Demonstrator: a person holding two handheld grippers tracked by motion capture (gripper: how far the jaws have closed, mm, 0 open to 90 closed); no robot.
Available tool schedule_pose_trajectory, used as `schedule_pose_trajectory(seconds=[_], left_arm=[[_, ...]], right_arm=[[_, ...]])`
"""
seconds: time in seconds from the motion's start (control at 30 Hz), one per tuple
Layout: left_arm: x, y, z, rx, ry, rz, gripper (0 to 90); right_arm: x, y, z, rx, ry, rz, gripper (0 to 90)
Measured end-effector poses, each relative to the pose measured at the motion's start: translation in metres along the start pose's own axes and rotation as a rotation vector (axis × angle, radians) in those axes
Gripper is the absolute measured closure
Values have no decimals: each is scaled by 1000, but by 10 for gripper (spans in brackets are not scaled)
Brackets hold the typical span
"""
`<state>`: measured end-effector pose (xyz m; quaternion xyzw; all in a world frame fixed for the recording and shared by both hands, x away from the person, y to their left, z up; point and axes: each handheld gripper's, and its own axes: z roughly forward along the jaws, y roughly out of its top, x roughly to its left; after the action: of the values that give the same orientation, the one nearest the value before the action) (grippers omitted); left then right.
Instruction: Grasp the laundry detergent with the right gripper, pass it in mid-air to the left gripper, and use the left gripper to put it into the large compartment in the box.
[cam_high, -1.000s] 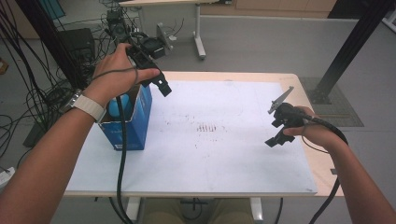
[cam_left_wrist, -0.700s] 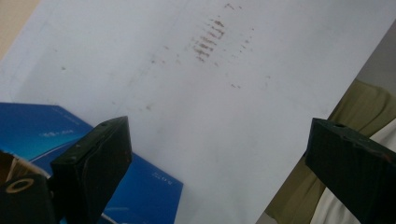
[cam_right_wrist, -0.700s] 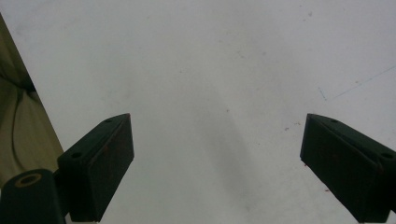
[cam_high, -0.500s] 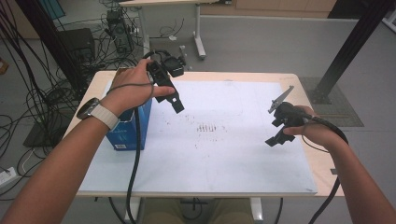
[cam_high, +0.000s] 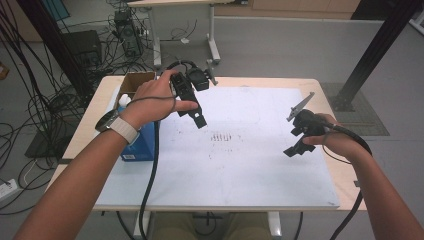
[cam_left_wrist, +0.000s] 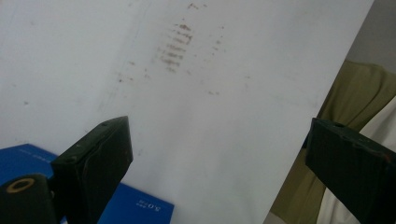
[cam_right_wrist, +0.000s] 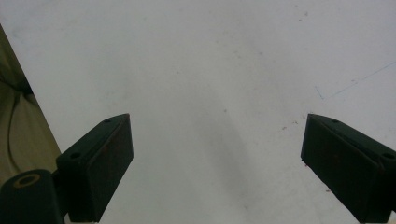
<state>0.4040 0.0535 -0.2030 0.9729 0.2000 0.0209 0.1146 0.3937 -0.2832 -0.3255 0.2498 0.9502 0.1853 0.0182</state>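
Observation:
My left gripper (cam_high: 194, 109) is held above the white board (cam_high: 235, 165), just right of a blue box (cam_high: 140, 144). Its jaws stand wide apart with nothing between them. In the left gripper view the left gripper (cam_left_wrist: 217, 140) looks down on the board's brown smudges (cam_left_wrist: 175, 46), with the blue box (cam_left_wrist: 140, 207) at the bottom left. My right gripper (cam_high: 296, 140) hovers over the board's right side, open and empty. In the right gripper view the right gripper (cam_right_wrist: 215, 130) faces bare white board (cam_right_wrist: 210, 70).
A white bottle cap (cam_high: 125, 101) sticks up from the blue box. An open cardboard box (cam_high: 137, 82) stands behind it at the table's far left corner. Cables (cam_high: 150, 180) trail from each gripper. Olive trousers (cam_left_wrist: 345, 93) show past the board's near edge.
My left hand has carried its gripper from above the blue box to the right, over the white board. The right gripper has stayed where it was.

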Motion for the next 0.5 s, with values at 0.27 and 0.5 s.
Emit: schedule_pose_trajectory(seconds=[0.27,0.5], left_arm=[[-5,4,9,13,-9,27,80],[-9,8,15,7,-21,52,80]], right_arm=[[0,-2,-3,-5,-7,3,91],[0,-3,-2,-6,-7,5,91]])
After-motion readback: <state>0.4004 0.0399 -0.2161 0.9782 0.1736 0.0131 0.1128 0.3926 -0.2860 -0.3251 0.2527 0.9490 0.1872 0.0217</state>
